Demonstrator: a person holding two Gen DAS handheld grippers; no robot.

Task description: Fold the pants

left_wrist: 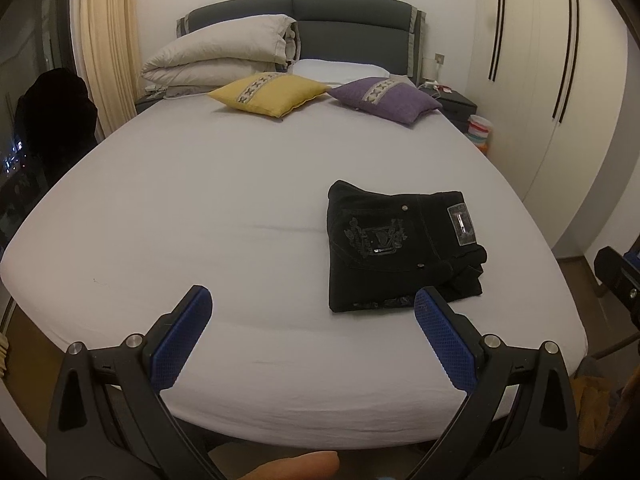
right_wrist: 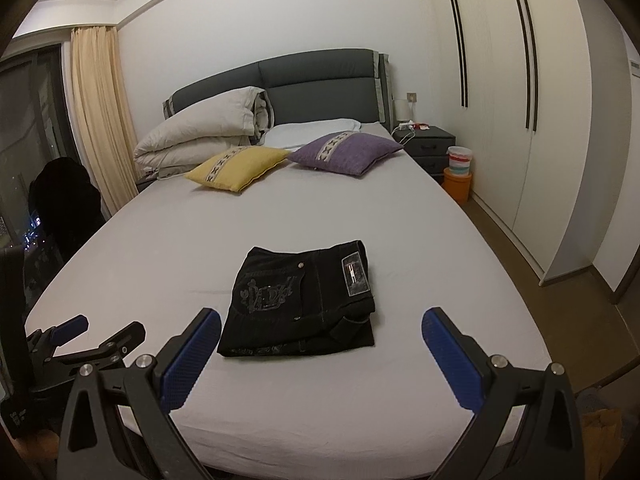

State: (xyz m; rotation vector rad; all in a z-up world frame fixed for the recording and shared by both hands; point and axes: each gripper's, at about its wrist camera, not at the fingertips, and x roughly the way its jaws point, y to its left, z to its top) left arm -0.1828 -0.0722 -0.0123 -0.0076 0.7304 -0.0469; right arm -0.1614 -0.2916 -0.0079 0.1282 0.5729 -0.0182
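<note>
Black pants (left_wrist: 396, 246) lie folded into a compact rectangle on the white bed sheet (left_wrist: 200, 208), back pocket embroidery and waist label facing up. They also show in the right wrist view (right_wrist: 304, 304). My left gripper (left_wrist: 312, 304) is open and empty, held above the bed's near edge, left of and nearer than the pants. My right gripper (right_wrist: 320, 326) is open and empty, just short of the pants' near edge. The left gripper (right_wrist: 100, 328) also shows at the lower left of the right wrist view.
A yellow cushion (left_wrist: 268, 94), a purple cushion (left_wrist: 384, 98) and a folded duvet (left_wrist: 220, 54) lie at the headboard end. A nightstand (right_wrist: 424, 144), stacked tubs (right_wrist: 458, 172) and white wardrobes (right_wrist: 520, 80) stand right of the bed. A dark chair (right_wrist: 64, 200) stands to the left.
</note>
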